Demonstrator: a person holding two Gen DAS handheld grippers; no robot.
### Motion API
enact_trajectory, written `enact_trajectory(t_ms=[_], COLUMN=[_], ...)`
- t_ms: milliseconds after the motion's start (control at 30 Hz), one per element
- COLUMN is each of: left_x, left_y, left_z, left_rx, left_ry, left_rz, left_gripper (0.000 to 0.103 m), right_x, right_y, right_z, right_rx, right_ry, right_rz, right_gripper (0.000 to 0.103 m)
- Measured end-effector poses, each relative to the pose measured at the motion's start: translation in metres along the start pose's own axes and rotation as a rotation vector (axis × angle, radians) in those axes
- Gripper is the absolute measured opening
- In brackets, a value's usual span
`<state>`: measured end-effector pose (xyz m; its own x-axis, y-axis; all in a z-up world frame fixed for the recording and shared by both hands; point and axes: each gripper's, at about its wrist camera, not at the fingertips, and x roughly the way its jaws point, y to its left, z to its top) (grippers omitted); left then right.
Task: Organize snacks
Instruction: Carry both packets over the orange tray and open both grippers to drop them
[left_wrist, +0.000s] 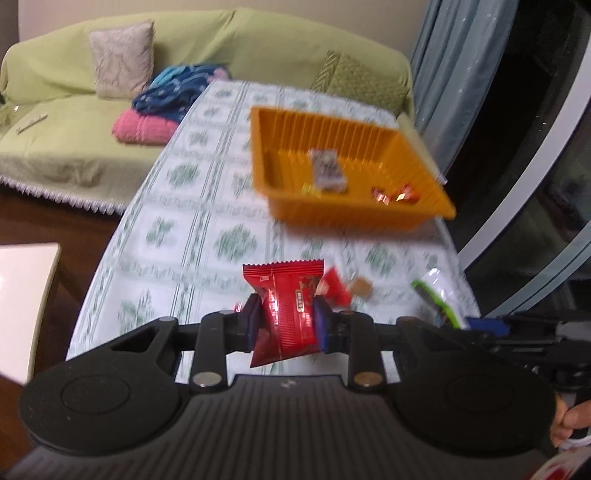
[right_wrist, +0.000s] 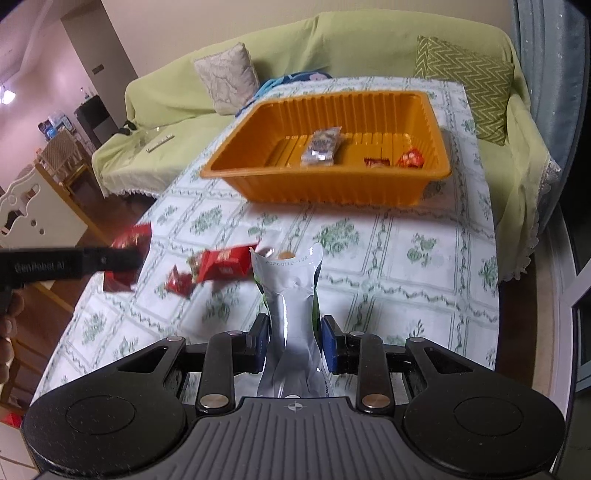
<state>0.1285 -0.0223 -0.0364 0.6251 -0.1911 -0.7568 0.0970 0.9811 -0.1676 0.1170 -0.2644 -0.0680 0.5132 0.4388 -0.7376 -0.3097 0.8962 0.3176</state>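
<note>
In the left wrist view my left gripper (left_wrist: 284, 317) is shut on a shiny red snack packet (left_wrist: 286, 306), held above the patterned tablecloth. In the right wrist view my right gripper (right_wrist: 293, 341) is shut on a silver and green pouch (right_wrist: 291, 295). The left gripper's body and its red packet (right_wrist: 127, 258) show at the left of that view. An orange tray (right_wrist: 332, 184) sits farther back on the table, holding a clear wrapped bar (right_wrist: 320, 146) and small red sweets (right_wrist: 410, 158). More red packets (right_wrist: 218, 264) lie on the cloth between the grippers; the tray (left_wrist: 436, 210) appears blurred from the left.
A green-covered sofa (right_wrist: 332, 40) with cushions stands behind the table. Folded blue and pink cloths (left_wrist: 162, 107) lie on it. Curtains and a dark window (left_wrist: 535, 110) are to the right. A white cabinet edge (left_wrist: 22, 295) is at the left, a hand (left_wrist: 570, 424) at the lower right.
</note>
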Motion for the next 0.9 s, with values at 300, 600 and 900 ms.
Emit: enact_trajectory(t_ms=[300,600,900], left_x=[0.019,0.062,0.124], left_y=[-0.015,-0.02,-0.019], left_z=[0.059,0.112,0.146], left_rx=[0.031,0.078,0.119], left_ry=[-0.062,-0.073,-0.022], left_rz=[-0.053,-0.047,-0.009], left_gripper=[0.027,0.027,0.027], right_x=[-0.003,0.001,0.021], right_y=[-0.014,-0.03,-0.043], right_z=[0.038,0.093,0.134], right_rx=[0.041,0.074,0.099], right_ry=[-0.067,-0.149,-0.182], right_rz=[-0.009,-0.018,-0.032], right_gripper=[0.031,0.031,0.031])
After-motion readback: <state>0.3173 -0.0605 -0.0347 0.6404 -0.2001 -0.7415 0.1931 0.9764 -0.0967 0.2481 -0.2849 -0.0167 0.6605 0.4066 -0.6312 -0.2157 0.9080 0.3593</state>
